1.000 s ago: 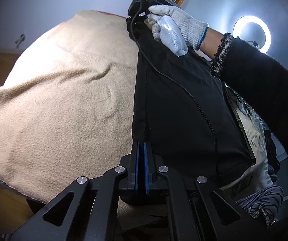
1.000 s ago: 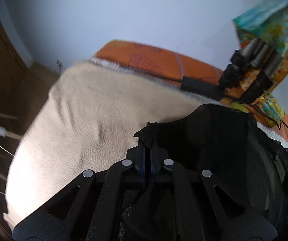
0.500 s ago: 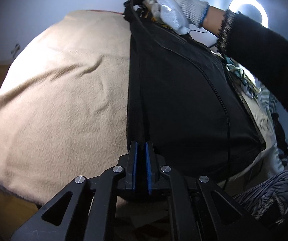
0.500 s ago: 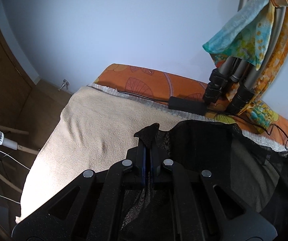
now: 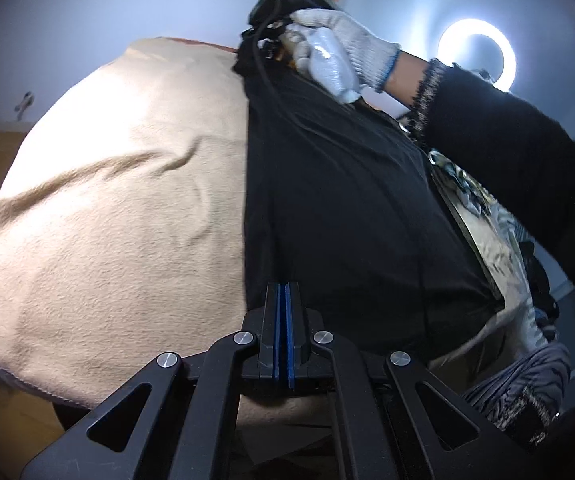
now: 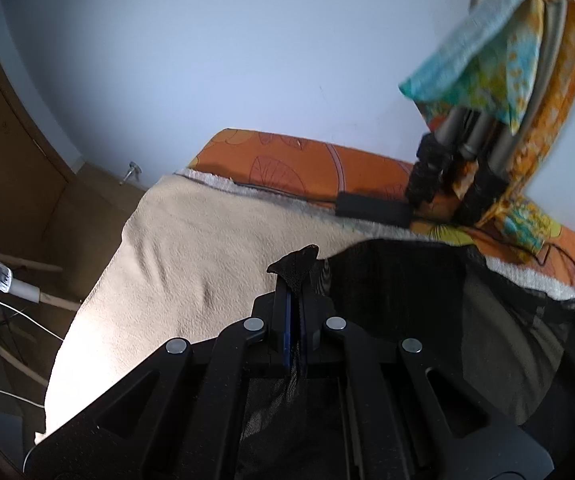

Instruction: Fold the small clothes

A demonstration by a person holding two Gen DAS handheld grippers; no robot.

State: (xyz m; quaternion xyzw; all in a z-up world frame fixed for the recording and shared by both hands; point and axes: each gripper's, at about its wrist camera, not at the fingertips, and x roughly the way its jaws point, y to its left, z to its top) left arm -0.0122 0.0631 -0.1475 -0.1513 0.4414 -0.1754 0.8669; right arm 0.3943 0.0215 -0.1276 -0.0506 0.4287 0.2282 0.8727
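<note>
A black, partly sheer garment (image 5: 347,208) is stretched over the beige blanket (image 5: 107,220) between both grippers. My left gripper (image 5: 282,286) has its blue pads closing together on the garment's near corner. At the far end a gloved hand (image 5: 335,52) holds the other gripper at the garment's far corner. In the right wrist view my right gripper (image 6: 295,294) is shut on a black mesh corner (image 6: 297,262) that pokes out past the fingertips. The rest of the garment (image 6: 427,292) hangs to the right, above the blanket (image 6: 207,248).
An orange patterned mattress (image 6: 307,160) runs along the wall. On it are a black box (image 6: 371,208), cables, and tripod legs (image 6: 439,168) draped with a colourful cloth (image 6: 487,52). Patterned clothes (image 5: 487,232) lie right of the garment. A ring light (image 5: 475,54) glows behind.
The left gripper's pads, slightly apart half a second ago, are now together. The gloved hand with the far corner rose and came back down a little. The right view lifted slightly.
</note>
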